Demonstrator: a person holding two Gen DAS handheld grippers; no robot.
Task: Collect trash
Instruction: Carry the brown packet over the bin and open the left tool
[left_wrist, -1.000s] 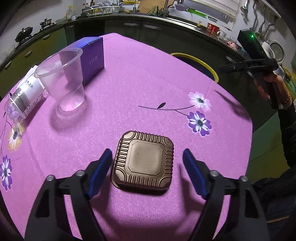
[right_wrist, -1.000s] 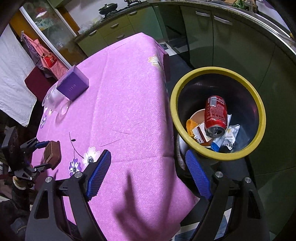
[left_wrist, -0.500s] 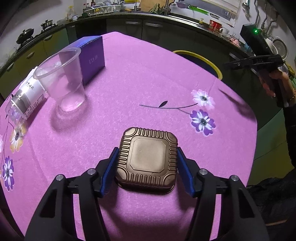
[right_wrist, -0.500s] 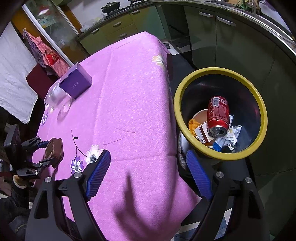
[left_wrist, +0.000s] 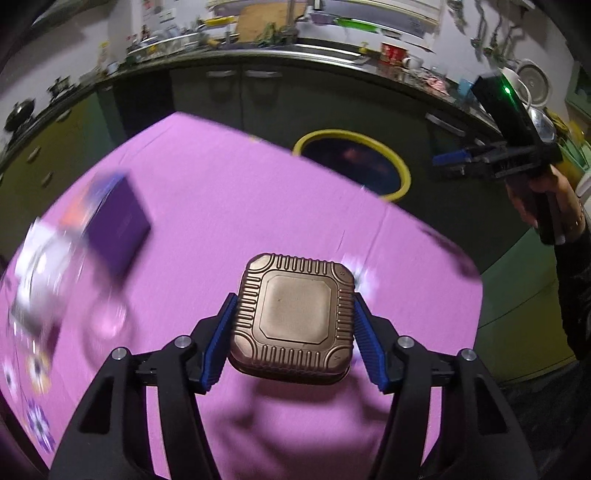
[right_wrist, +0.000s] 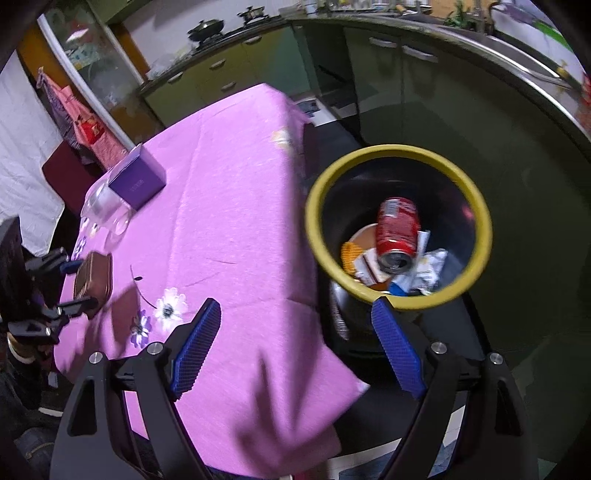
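My left gripper (left_wrist: 291, 332) is shut on a square brown ribbed plastic container (left_wrist: 293, 315) and holds it above the pink tablecloth (left_wrist: 229, 206). The container also shows in the right wrist view (right_wrist: 93, 275), held off the table at the left. A yellow-rimmed black trash bin (right_wrist: 399, 225) stands beside the table's far edge and holds a red can (right_wrist: 397, 236) and wrappers. The bin also shows in the left wrist view (left_wrist: 351, 166). My right gripper (right_wrist: 295, 347) is open and empty, above the table corner next to the bin.
A purple box (left_wrist: 118, 225), a clear plastic cup (right_wrist: 107, 214) and a blurred white packet (left_wrist: 33, 266) stand at the table's left side. Dark green kitchen cabinets (left_wrist: 236, 96) run behind the table and bin.
My left gripper closed on the brown container and lifted it off the table, tilting toward the bin. The right gripper shifted slightly and stayed open.
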